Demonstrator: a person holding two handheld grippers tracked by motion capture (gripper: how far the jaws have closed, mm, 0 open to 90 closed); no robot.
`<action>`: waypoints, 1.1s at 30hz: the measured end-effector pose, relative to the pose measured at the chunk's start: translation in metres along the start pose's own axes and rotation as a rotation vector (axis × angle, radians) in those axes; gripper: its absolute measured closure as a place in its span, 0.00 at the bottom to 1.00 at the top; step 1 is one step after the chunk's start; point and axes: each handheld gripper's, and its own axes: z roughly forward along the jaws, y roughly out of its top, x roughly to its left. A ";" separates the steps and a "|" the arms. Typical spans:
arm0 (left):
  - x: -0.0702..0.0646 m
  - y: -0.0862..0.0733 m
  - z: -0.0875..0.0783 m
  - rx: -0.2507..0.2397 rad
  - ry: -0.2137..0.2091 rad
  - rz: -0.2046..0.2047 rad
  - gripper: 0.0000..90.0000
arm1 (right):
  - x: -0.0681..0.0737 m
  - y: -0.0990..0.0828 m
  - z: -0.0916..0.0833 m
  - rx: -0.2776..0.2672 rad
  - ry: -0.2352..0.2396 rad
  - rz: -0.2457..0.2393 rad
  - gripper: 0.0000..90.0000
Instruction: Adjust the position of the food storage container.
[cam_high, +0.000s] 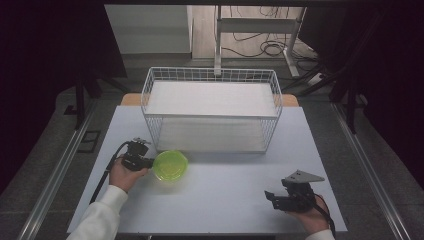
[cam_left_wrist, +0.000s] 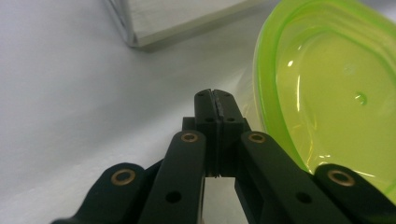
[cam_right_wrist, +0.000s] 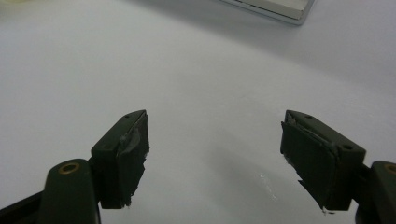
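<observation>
- The left gripper (cam_high: 148, 162) sits at the left of the table (cam_high: 225, 200), held in the person's left hand (cam_high: 123, 175), with a white sleeve (cam_high: 102, 217) coming in from the bottom edge of the high view.
- In the left gripper view its two black jaws are pressed together, tip against tip, with nothing between them (cam_left_wrist: 215, 105).
- Those closed tips lie just beside the rim of the green bowl (cam_left_wrist: 327, 93), which rises at the right of that view; whether they touch the rim cannot be told.
- The green bowl (cam_high: 170, 165) stands upright on the table, just in front of the left front corner of the wire basket (cam_high: 150, 92), and right of the left gripper.
- The wire basket stands at the far middle of the table, with a pale flat liner inside it.
- The right gripper (cam_high: 272, 197) rests low at the near right of the table, in the person's right hand (cam_high: 307, 215), well apart from the bowl, with a grey three-cornered plate on top.
- In the right gripper view its jaws are spread wide (cam_right_wrist: 215, 158), with bare table between them and a basket corner (cam_right_wrist: 285, 11) at the top.
</observation>
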 end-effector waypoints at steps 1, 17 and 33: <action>-0.003 0.001 0.003 0.004 -0.008 0.003 1.00 | 0.000 0.000 0.000 0.001 -0.001 0.000 0.26; -0.026 0.015 0.025 0.004 -0.041 0.030 1.00 | -0.001 -0.001 0.001 0.005 -0.004 0.002 0.26; -0.062 0.038 0.052 0.030 -0.070 0.125 1.00 | -0.001 -0.001 0.002 0.010 0.002 -0.004 0.26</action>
